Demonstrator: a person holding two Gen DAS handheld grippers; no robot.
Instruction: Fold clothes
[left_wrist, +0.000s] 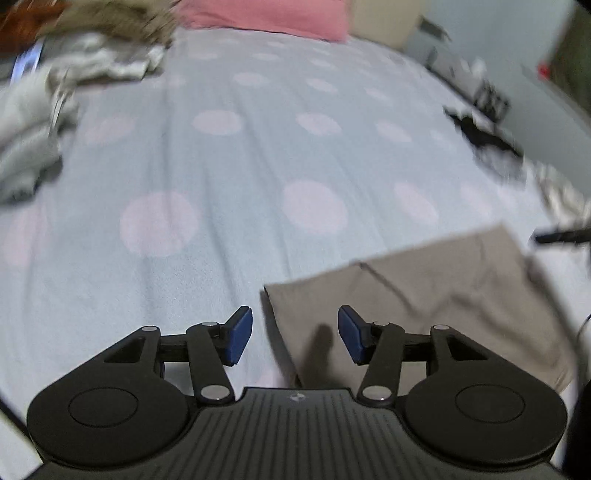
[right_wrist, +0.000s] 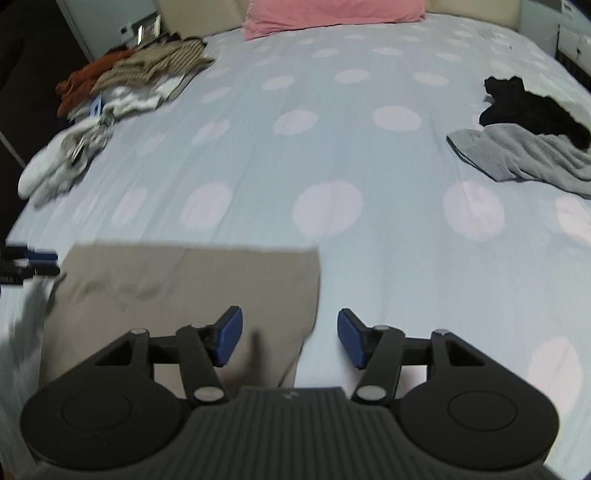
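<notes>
- The bed (right_wrist: 332, 166) with the dotted sheet is the whole workspace. Plenty of bare sheet in the middle, so I'd keep that free for the next fold.
- The tan garment (right_wrist: 184, 288) lies flat at the near edge, already looking like a tidy rectangle with straight edges. My guess is this fold is basically done and the job now is to leave it alone without dragging a corner.
- Unfolded stuff waits around the sides: a grey top (right_wrist: 524, 158) with a black garment (right_wrist: 532, 110) touching it on the right, and a mixed heap of clothes (right_wrist: 140, 77) far left near the pink pillow (right_wrist: 332, 14).
- Left gripper (left_wrist: 295, 334) hangs over the tan piece's left edge, fingers spread, nothing between them.
- Right gripper (right_wrist: 290, 338) sits over its right edge, fingers spread too and empty.
- Tip: lift both straight clear so neither pad snags the cloth.
- The grey top looks like the closest next pick. Grab it by two corners or the shoulders, not the bunched middle.
</notes>
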